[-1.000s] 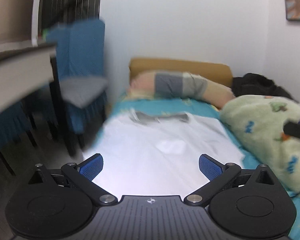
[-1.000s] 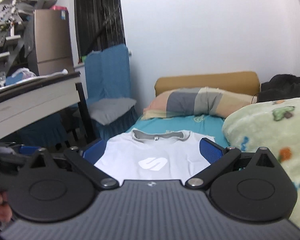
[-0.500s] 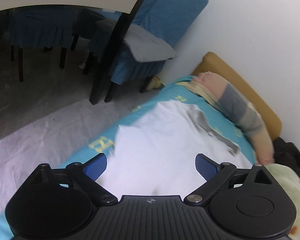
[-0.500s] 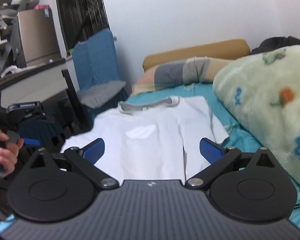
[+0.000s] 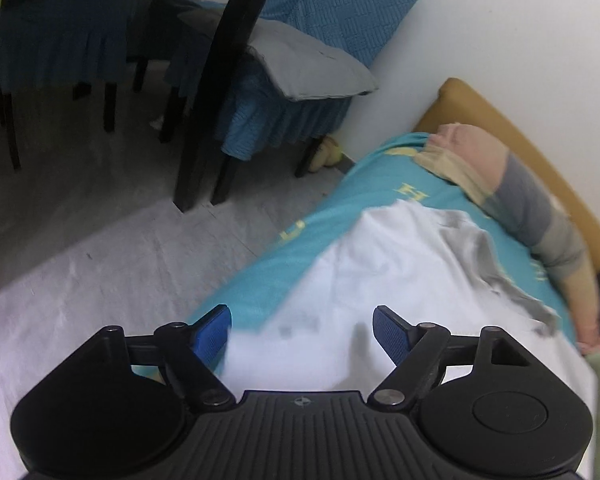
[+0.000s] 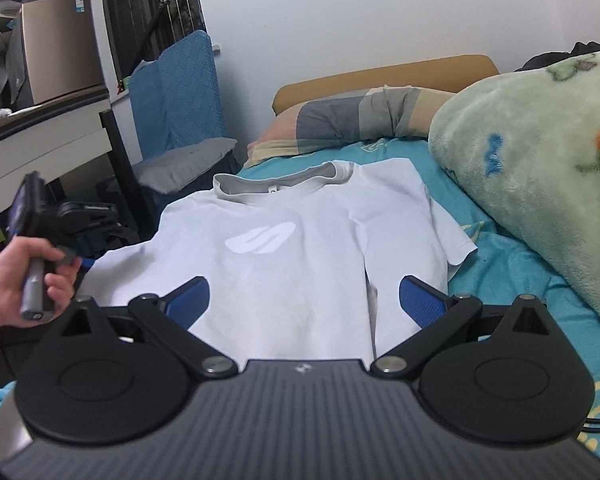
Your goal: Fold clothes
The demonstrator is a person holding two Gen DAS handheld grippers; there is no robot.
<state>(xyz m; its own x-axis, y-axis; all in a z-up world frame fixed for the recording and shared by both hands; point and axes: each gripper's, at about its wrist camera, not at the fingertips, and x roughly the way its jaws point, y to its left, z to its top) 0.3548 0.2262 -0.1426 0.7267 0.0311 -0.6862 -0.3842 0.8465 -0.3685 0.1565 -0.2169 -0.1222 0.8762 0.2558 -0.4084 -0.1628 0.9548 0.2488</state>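
Note:
A white T-shirt (image 6: 292, 248) with a grey collar and a pale chest logo lies spread flat, front up, on a teal bedsheet (image 6: 512, 264). My right gripper (image 6: 304, 304) hovers open over its lower hem, nothing between the blue pads. The left wrist view looks down on the same T-shirt (image 5: 380, 280) from its left side. My left gripper (image 5: 302, 334) sits over the shirt's left edge near the bed's side, jaws closing, with cloth below but not pinched. A hand holds that left gripper (image 6: 82, 264) at the left of the right wrist view.
A striped pillow (image 6: 352, 120) lies at the headboard, and a bulky green fleece blanket (image 6: 540, 168) fills the bed's right side. Left of the bed stand a blue-covered chair (image 5: 284, 92), a dark table leg (image 5: 216, 92) and bare grey floor (image 5: 100, 248).
My left gripper swung down and left to the shirt's left edge, rolled, and its jaws narrowed. My right gripper sank closer to the shirt's hem.

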